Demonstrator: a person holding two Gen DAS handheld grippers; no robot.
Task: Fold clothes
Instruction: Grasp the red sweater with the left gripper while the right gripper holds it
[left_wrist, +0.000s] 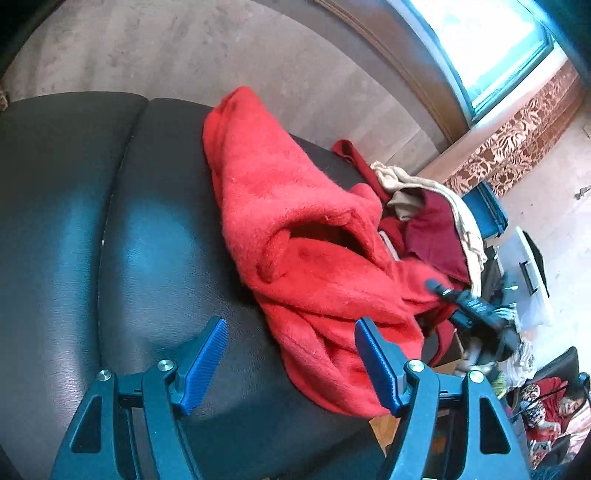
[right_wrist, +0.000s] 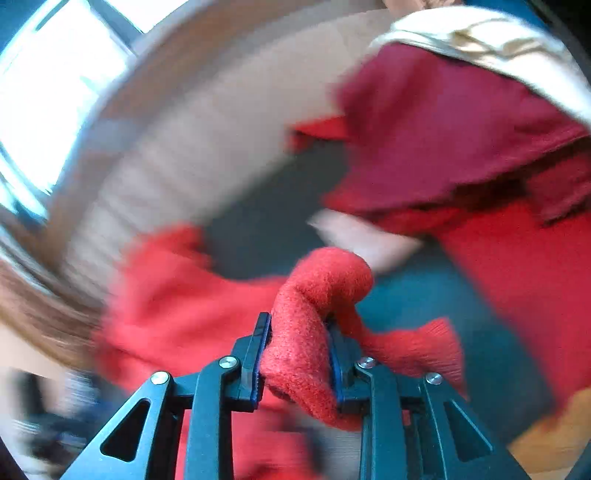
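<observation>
Right claw (right_wrist: 297, 354): pressed onto a thick bunch of the red fleece garment (right_wrist: 317, 295). Fabric fills the gap between the pads, humps up past the tips and trails off to the right in that view. Background there heavily blurred.

Left claw (left_wrist: 290, 363): spread wide, nothing between the pads. Its right pad sits just over the near hem of the red fleece garment (left_wrist: 295, 236); its left pad is over bare black cushion (left_wrist: 74, 221).

Garment lies crumpled on the black cushion, ahead and to the right of the left claw. Long axis runs diagonally in the left wrist view, from the near hem by the claw up and away to a narrow end at the far cushion edge. Neck opening gapes mid-length.

Key relation, as judged: left claw is nearest the loose near hem; right claw (left_wrist: 454, 299) already has the far-right side, beside the pile. Spreading flat likely needs the left to take that hem.

Farther right: maroon cloth (left_wrist: 439, 236) and beige cloth (left_wrist: 424, 184) heaped at the cushion's edge, touching the fleece.
</observation>
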